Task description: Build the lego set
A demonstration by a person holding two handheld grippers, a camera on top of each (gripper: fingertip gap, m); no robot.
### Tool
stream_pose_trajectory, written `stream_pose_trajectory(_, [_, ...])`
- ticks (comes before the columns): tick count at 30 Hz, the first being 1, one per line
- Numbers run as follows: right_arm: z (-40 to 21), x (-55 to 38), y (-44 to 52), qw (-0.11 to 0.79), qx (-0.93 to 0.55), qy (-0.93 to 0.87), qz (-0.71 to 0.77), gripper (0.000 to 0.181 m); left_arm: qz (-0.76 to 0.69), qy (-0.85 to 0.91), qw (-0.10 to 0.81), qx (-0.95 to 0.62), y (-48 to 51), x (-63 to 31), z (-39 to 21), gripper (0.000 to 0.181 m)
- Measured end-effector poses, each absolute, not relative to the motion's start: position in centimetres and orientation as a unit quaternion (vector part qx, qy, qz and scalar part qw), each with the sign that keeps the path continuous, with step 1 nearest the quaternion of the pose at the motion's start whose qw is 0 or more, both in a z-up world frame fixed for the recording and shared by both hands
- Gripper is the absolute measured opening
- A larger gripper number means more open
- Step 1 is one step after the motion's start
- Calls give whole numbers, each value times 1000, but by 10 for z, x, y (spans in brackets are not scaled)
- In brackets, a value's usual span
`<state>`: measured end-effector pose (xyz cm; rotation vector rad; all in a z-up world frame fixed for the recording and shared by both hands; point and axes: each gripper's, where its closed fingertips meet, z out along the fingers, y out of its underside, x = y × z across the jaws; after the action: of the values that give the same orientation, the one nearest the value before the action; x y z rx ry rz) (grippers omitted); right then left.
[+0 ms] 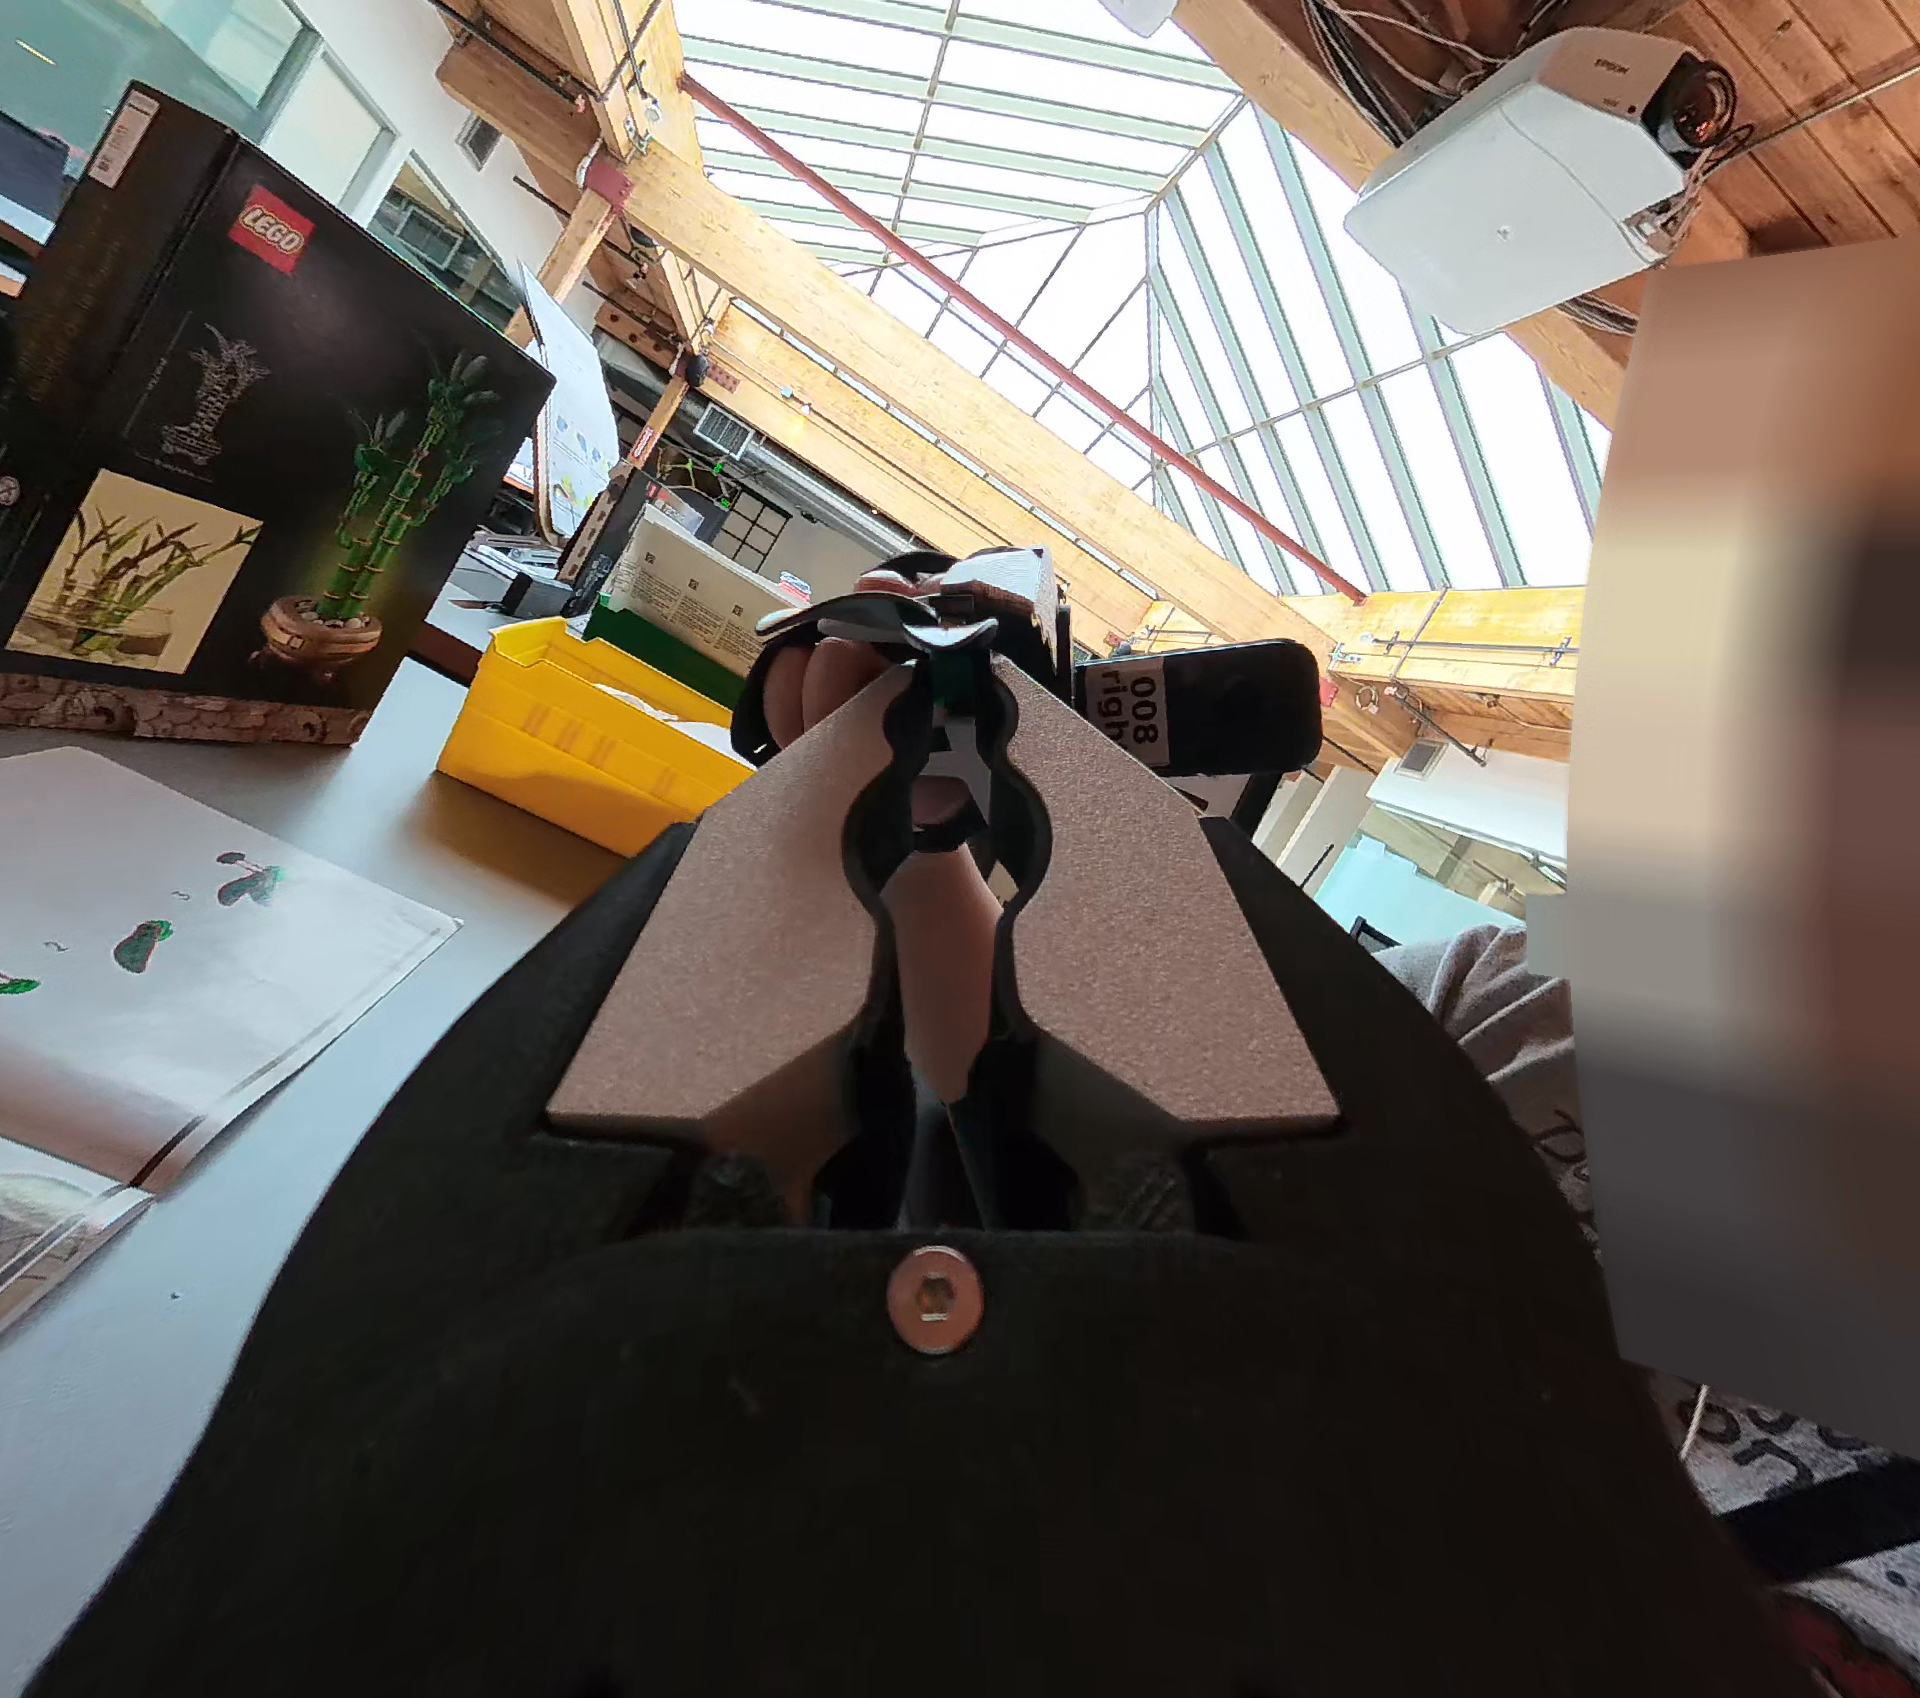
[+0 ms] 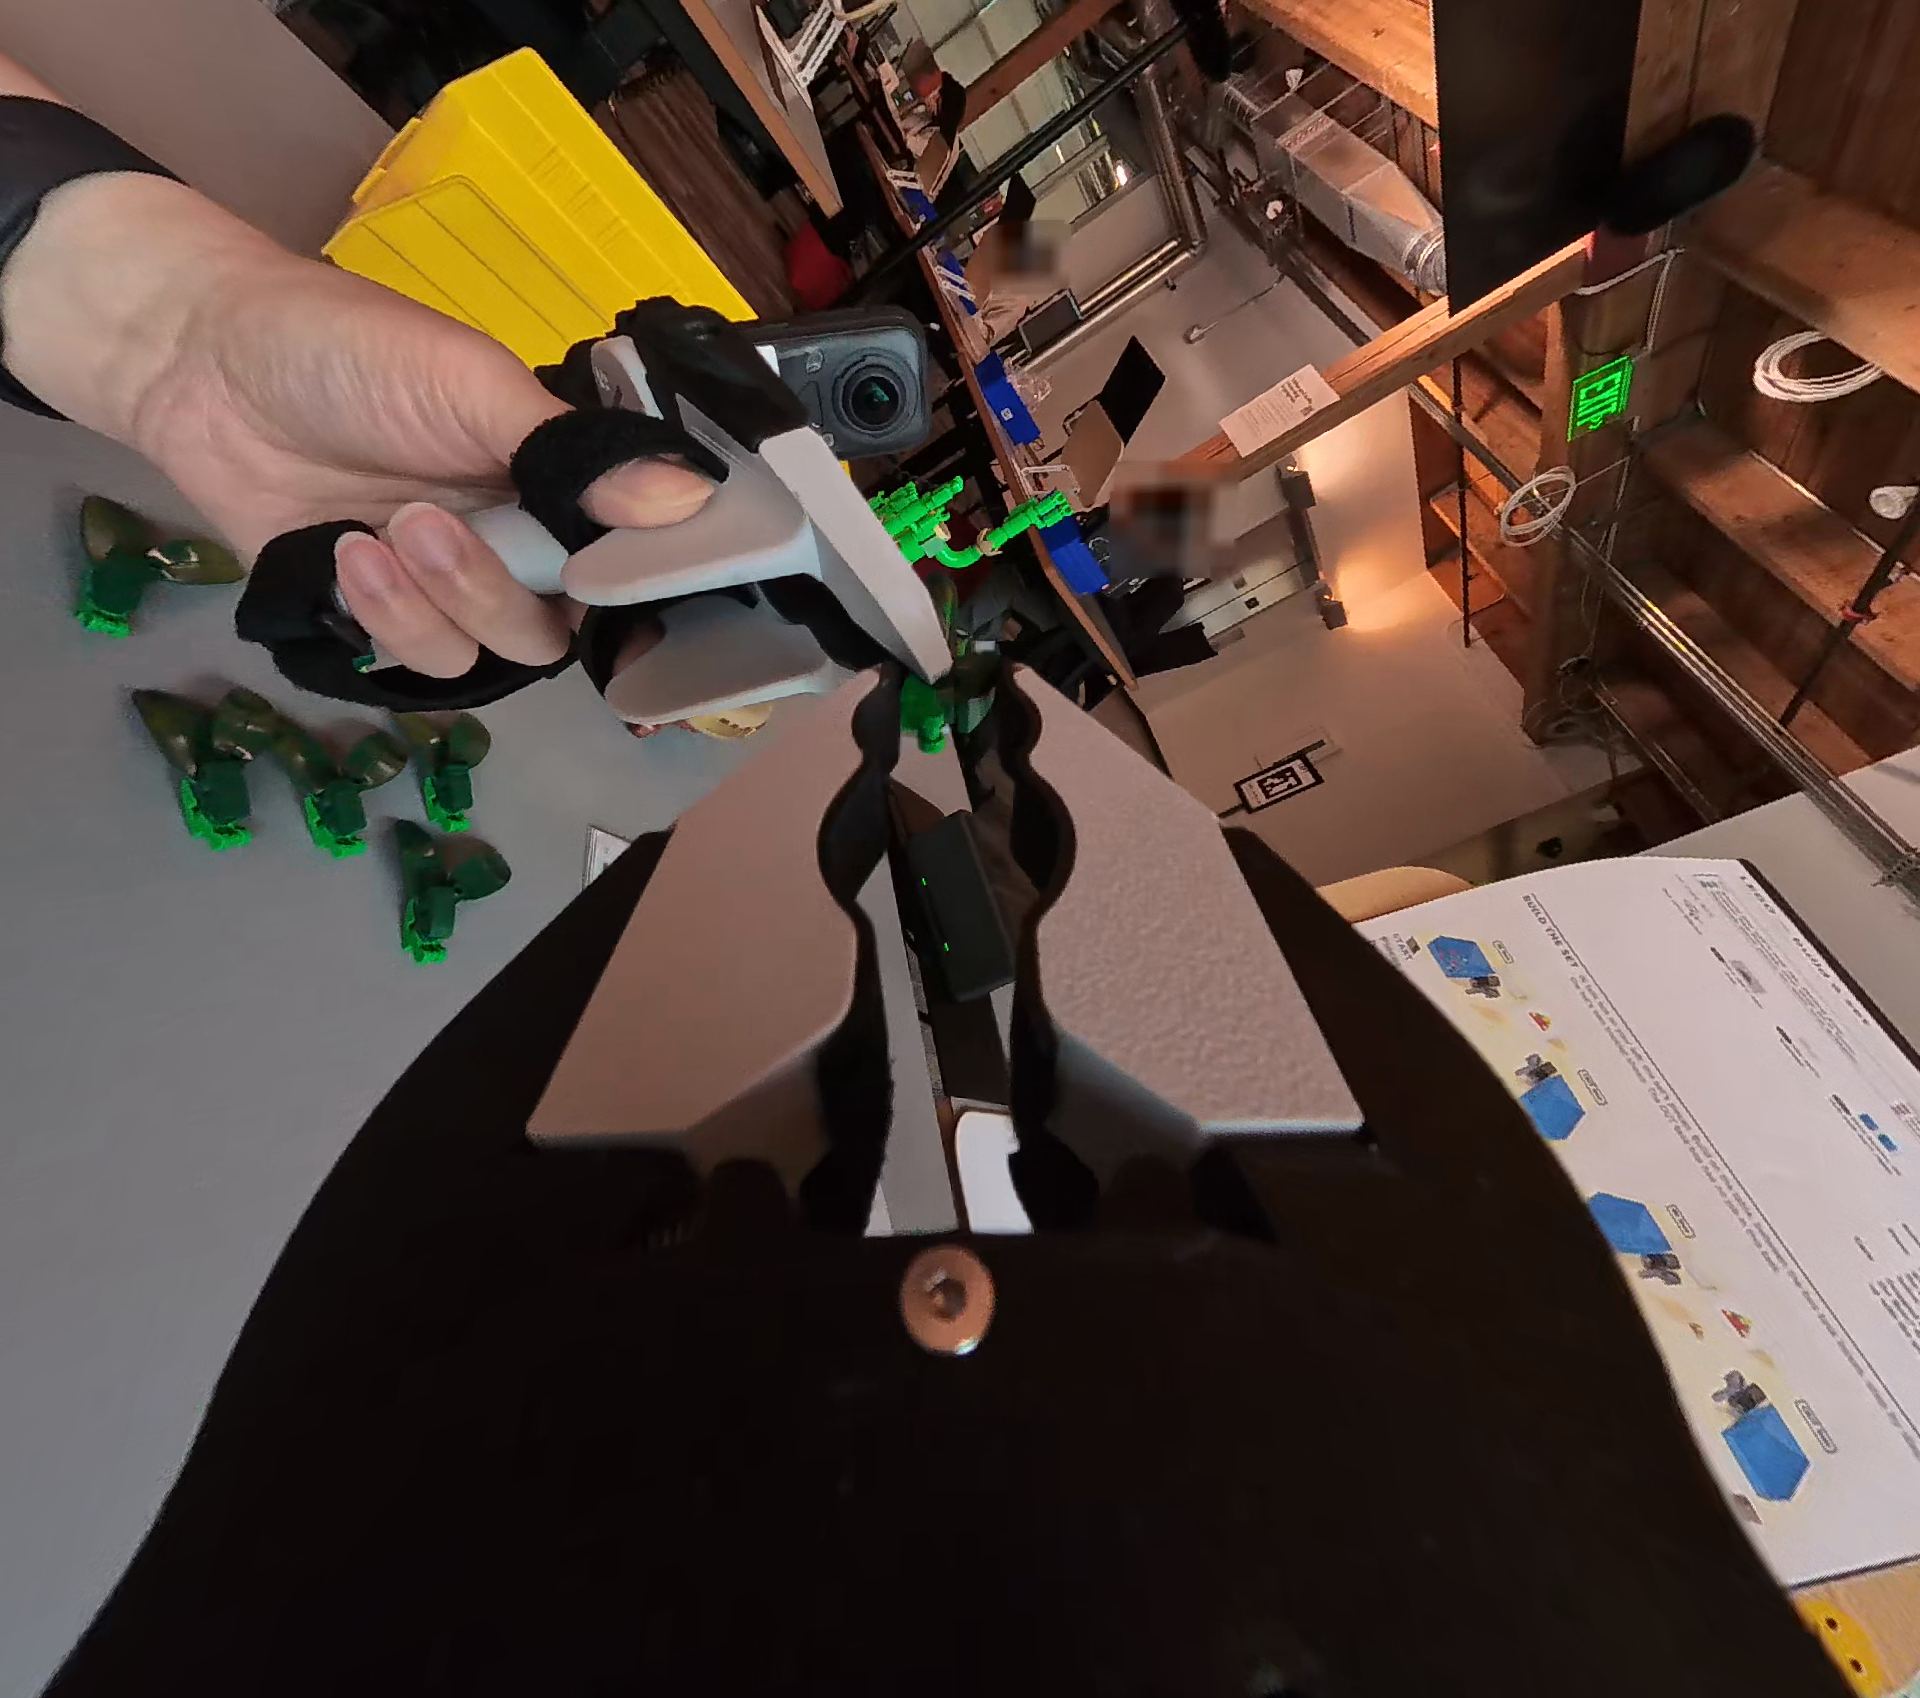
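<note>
My left gripper (image 1: 943, 674) is shut at its tips on a small green lego piece (image 1: 951, 684). My right gripper (image 2: 948, 692) is closed on the same green leaf piece (image 2: 935, 706), so both tips meet at it above the table. The left gripper (image 2: 914, 646), held by a hand, comes in from the left in the right wrist view. The right gripper (image 1: 935, 625) shows just beyond my left tips. Several green leaf assemblies (image 2: 332, 775) lie on the grey table. A bright green stem assembly (image 2: 925, 521) stands behind the grippers.
A yellow bin (image 1: 582, 734) stands past the grippers and also shows in the right wrist view (image 2: 520, 214). The black lego box (image 1: 260, 422) stands at the left, an open instruction booklet (image 1: 156, 952) before it. A printed sheet (image 2: 1683, 1181) lies at the right. A small black device (image 2: 961, 921) lies below. My two grippers' fingertips are within a few centimetres of each other.
</note>
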<state>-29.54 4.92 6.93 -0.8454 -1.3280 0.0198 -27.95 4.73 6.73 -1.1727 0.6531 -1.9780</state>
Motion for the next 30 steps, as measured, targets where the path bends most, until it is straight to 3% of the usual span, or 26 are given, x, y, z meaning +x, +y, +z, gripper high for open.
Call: stream_pose_trajectory(30, [72, -295, 51, 739, -354, -571, -54, 13, -779, 237, 368, -449, 49, -283, 70, 6])
